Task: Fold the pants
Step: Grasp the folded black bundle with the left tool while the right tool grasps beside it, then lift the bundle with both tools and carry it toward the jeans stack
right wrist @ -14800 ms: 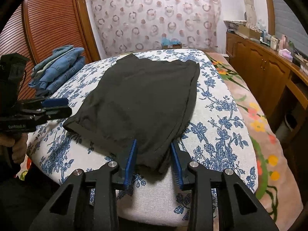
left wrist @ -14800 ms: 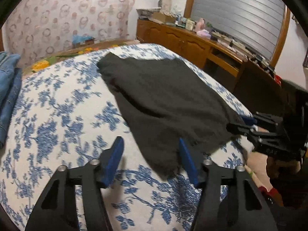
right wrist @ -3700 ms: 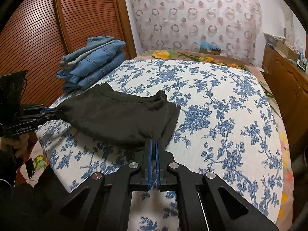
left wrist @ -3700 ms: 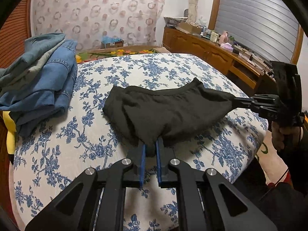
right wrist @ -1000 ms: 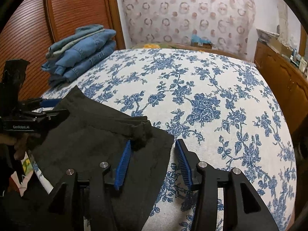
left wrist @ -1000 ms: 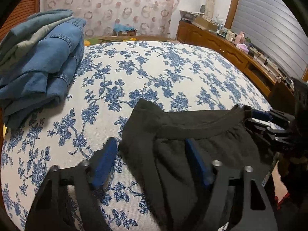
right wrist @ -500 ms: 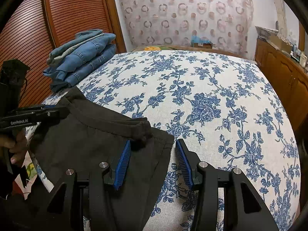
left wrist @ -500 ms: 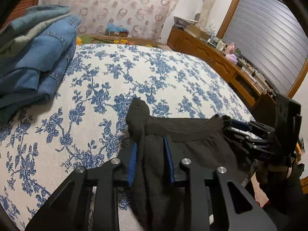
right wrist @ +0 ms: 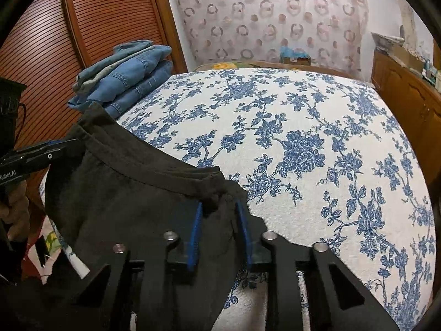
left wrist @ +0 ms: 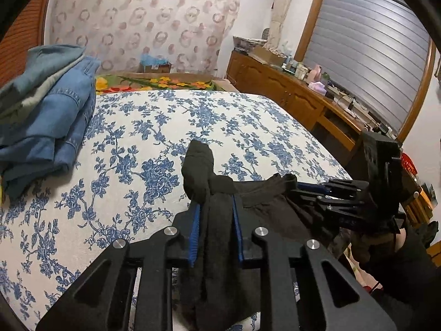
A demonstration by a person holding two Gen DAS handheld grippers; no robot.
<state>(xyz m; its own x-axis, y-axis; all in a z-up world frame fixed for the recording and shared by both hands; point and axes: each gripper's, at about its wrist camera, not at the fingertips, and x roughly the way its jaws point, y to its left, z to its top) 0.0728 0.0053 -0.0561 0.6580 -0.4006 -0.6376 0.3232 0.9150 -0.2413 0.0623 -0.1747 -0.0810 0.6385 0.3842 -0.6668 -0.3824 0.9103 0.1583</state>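
The black pants (left wrist: 256, 209) lie folded at the near edge of the bed, part hanging over it. My left gripper (left wrist: 213, 207) is shut on a bunched corner of the pants, which sticks up past the blue pads. My right gripper (right wrist: 219, 209) is shut on the other corner of the waistband fold (right wrist: 154, 165). Each gripper shows in the other's view: the right gripper in the left wrist view (left wrist: 308, 190), the left gripper in the right wrist view (right wrist: 55, 146). The cloth hangs slack between them.
The bed (left wrist: 220, 121) has a white cover with blue flowers. A stack of folded jeans (left wrist: 46, 104) sits at its far left corner, also in the right wrist view (right wrist: 124, 77). A wooden dresser (left wrist: 303, 99) with clutter runs along the right. A slatted wardrobe door (right wrist: 82, 41) stands left.
Both grippers closed on the folded pants' near corners. The left closed first, the right in the last half second. The cloth has lifted a little off the bed.
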